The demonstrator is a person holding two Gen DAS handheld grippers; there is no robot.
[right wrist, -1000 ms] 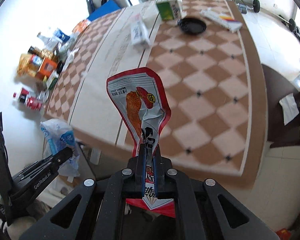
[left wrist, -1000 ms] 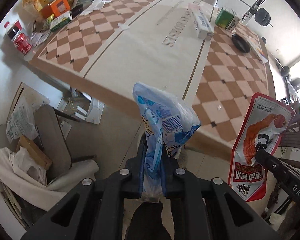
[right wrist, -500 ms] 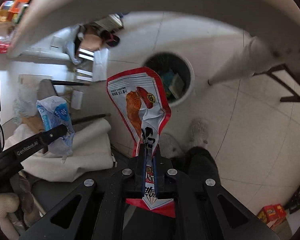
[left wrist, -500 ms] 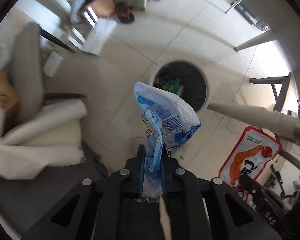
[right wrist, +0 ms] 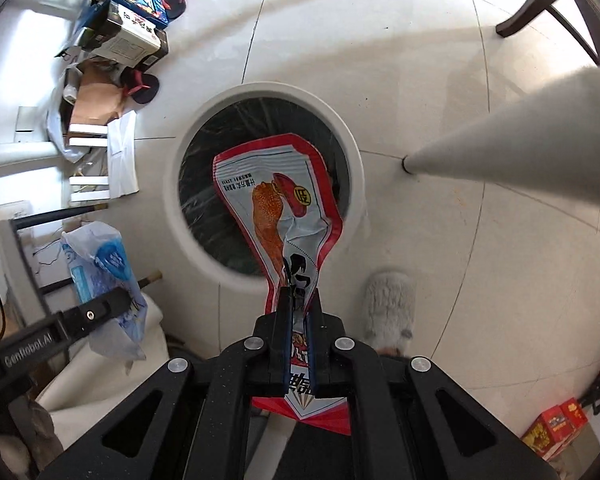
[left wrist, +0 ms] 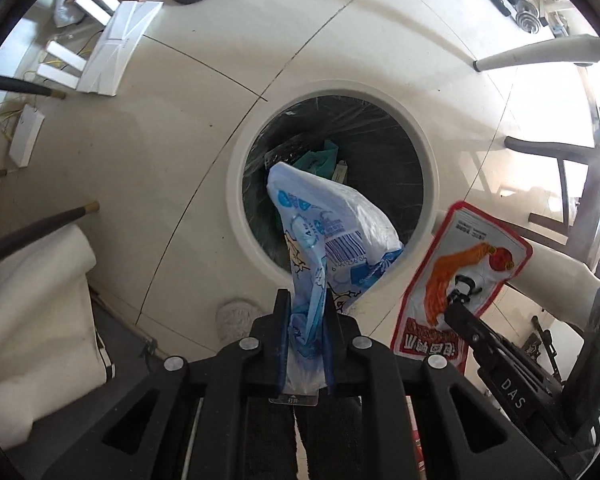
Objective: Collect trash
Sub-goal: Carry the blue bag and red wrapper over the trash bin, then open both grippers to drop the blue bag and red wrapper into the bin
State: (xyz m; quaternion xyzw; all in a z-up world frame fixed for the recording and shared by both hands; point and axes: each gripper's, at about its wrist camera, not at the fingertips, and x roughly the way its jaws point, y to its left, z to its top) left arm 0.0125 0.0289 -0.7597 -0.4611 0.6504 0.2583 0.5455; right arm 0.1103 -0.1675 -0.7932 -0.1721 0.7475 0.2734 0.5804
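At the left tongs: clamped on the lower end of a crumpled blue-and-white plastic bag, barcode side showing. Pointing steeply down, with the bag's upper end hanging over the open mouth of a round white bin lined in black plastic. Above the bin, not yet inside it.

At the right tongs: pressed tight on the neck of a flat red-and-silver snack packet printed with an orange chicken foot. Aimed down likewise, with the packet's wide end over the bin's mouth. Seen from the left wrist, hanging at the bin's right rim, just beside the plastic bag but apart from it.

Inside the bin: a green wrapper and other scraps, hard to make out against the black liner.

Around the bin, on the pale tiled floor: a fluffy grey slipper near the bin's near edge, a pale table leg slanting in from the right, and folded white cloth at the left. Farther off, stacked cartons and black-and-red sandals by the far wall, and small red boxes at the lower right.
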